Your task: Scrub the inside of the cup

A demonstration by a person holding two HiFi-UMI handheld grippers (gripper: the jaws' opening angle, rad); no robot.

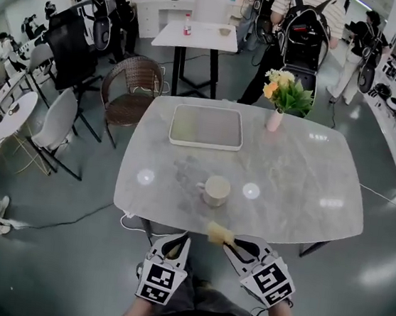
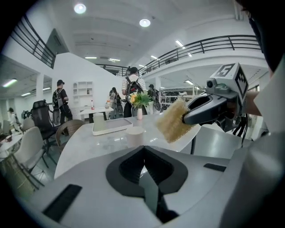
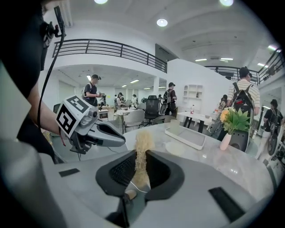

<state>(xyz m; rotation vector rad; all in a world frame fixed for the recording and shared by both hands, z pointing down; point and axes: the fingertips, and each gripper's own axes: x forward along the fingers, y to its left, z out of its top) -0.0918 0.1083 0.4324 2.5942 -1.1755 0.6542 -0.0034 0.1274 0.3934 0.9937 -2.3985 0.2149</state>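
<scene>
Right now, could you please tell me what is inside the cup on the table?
In the head view the cup looks empty, showing only a pale interior. In the left gripper view its wall hides the inside.

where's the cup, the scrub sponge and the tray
cup (image 1: 217,190), head view, its open mouth
scrub sponge (image 1: 220,233), head view, its middle
tray (image 1: 205,144), head view, its near rim

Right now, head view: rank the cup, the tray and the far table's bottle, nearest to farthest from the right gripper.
1. Cup, just ahead of the right gripper, slightly left.
2. Tray, farther back, centre.
3. Bottle, on the white table beyond.
</scene>
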